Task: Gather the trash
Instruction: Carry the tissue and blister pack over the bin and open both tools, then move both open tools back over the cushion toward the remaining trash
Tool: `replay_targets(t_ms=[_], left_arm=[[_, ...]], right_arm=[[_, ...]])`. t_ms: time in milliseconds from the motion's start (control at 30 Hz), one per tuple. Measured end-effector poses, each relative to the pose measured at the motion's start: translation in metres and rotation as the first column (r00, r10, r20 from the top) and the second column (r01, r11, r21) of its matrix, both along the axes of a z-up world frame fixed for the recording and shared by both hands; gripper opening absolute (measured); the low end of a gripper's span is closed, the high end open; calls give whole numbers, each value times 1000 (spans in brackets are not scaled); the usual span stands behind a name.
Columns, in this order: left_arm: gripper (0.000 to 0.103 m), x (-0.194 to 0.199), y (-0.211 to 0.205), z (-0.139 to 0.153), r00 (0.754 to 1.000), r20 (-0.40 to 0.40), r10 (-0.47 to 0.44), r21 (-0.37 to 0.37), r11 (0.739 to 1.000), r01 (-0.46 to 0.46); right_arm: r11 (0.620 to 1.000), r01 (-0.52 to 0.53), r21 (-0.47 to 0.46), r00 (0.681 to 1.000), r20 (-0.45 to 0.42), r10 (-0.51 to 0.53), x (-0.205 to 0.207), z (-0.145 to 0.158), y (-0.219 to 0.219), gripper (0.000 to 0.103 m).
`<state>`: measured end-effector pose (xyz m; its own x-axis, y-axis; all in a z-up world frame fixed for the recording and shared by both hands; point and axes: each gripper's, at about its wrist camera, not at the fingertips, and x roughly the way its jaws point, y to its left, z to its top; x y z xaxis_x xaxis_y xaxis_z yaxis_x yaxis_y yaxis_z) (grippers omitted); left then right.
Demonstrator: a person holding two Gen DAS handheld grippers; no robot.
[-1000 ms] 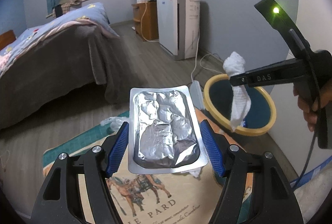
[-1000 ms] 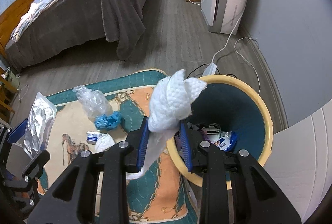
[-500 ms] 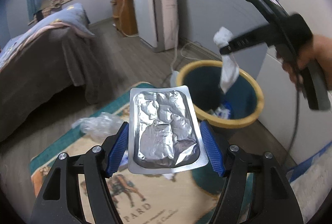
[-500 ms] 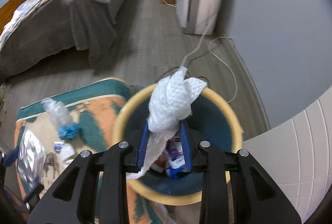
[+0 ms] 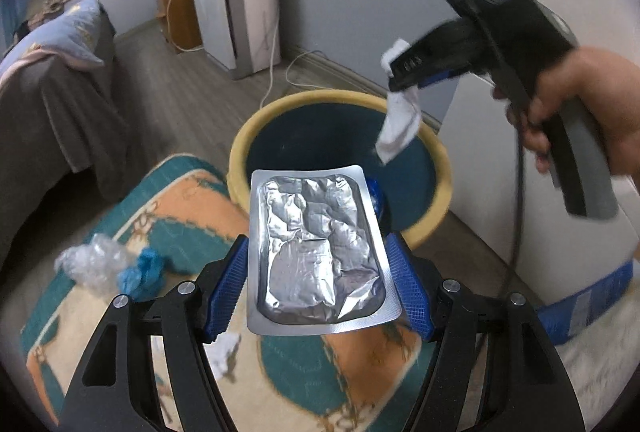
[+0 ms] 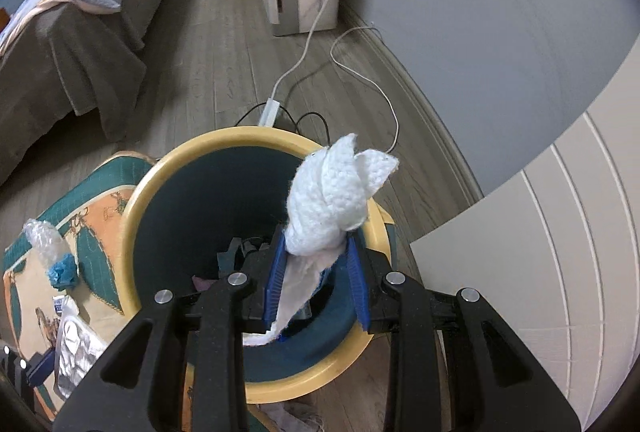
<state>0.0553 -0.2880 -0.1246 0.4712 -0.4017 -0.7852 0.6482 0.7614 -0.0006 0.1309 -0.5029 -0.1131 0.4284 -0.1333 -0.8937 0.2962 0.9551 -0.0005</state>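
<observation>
My left gripper (image 5: 318,280) is shut on a silver foil blister pack (image 5: 316,252), held upright in front of the yellow-rimmed dark bin (image 5: 240,147). My right gripper (image 6: 316,268) is shut on a crumpled white paper towel (image 6: 336,195) and hovers over the bin's opening (image 6: 132,199). In the left wrist view the right gripper (image 5: 404,71) hangs above the bin's right side with the towel (image 5: 400,123) dangling. Some trash lies at the bin's bottom.
A clear plastic bag (image 5: 88,264) with a blue wad (image 5: 142,272) and white scraps (image 5: 224,348) lie on the patterned rug (image 5: 180,207). A bed (image 5: 52,91) is left, a white appliance (image 5: 236,3) and cables (image 6: 304,63) behind, a white cabinet (image 6: 560,252) right.
Both grippers moved closer to the bin. The right gripper with the towel has gone from the bin's near edge to over its opening; the left has come up to the rim.
</observation>
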Motion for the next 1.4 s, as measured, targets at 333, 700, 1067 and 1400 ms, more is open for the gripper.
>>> replay_targets(t_ms=[333,700,1067,1400], left_arm=[[71,41,-33,-6,998,63,4,70,997,-8],[96,50,-5,-1,990,49,131,29,991,-132],[98,25,104,58,948,71,310,-13,951,-310],[98,9,205,88,822,105,560,-32,828,-560]], right_arm=[[999,-1,46,1000,30,-1,2,2,0,37],[998,10,56,999,45,-12,3,7,1,98],[995,-50,88,997,55,45,5,31,50,97],[965,-263,-13,964,46,264,-3,44,168,97]])
